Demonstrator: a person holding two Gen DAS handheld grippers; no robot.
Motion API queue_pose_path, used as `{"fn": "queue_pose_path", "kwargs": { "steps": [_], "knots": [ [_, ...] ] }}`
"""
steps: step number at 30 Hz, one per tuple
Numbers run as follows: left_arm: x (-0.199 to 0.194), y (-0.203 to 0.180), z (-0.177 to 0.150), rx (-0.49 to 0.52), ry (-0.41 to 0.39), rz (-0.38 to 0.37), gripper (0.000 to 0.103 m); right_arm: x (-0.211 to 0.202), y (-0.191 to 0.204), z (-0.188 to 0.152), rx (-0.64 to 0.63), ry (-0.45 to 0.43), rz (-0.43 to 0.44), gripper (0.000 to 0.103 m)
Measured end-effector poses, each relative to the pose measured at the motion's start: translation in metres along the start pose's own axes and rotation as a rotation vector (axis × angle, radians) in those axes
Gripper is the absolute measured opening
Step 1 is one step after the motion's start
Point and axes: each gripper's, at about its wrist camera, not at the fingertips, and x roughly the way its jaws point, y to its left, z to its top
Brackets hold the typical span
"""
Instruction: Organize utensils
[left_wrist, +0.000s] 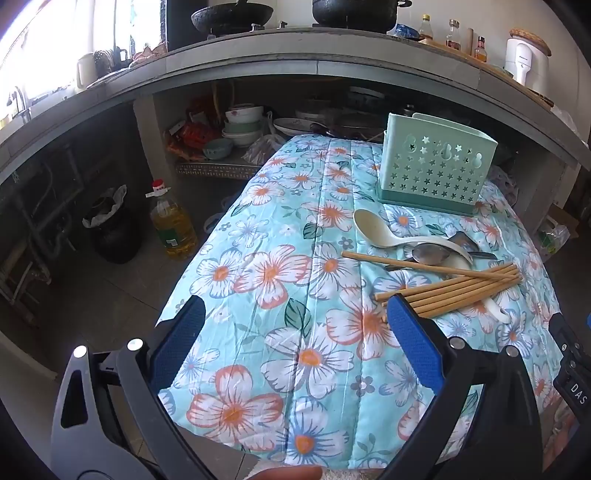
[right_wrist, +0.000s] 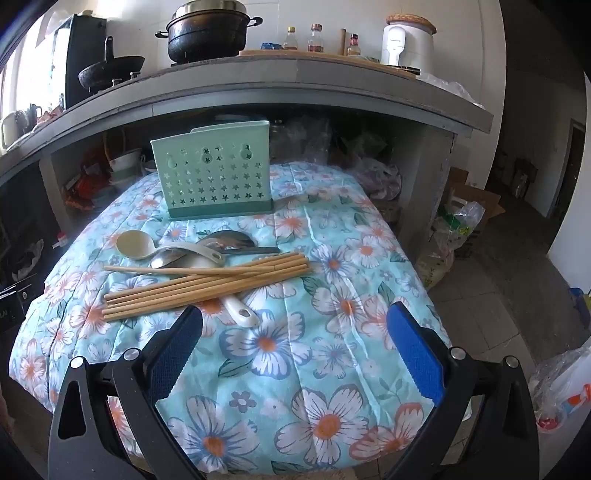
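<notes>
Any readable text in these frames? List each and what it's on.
"DAS" — on the black device at the right edge of the left wrist view; any further letters are cut off.
White appliance on the counter: small dark brand print, too blurred to read.
Oil bottle label and sauce bottles: too small to read.
Nothing else legible.

The floral-covered table (left_wrist: 295, 280) is viewed from low over its near edge by both wrist cameras, each faced forward between its own blue finger pads (left_wrist: 177, 343) (right_wrist: 417, 354). The left view is set further left, the right further right. The utensil pile (right_wrist: 207, 273), green holder (left_wrist: 436, 166) and counter (right_wrist: 295, 85) are shared.
</notes>
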Motion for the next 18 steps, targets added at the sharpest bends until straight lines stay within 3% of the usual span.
{"fn": "queue_pose_path", "kwargs": {
  "steps": [18],
  "knots": [
    [-0.0039,-0.0063,0.0036,0.022,-0.018,-0.010,0.095,-0.0008,-0.0004,-0.0001,0.006,-0.009,0.006,0.097]
  ]
}}
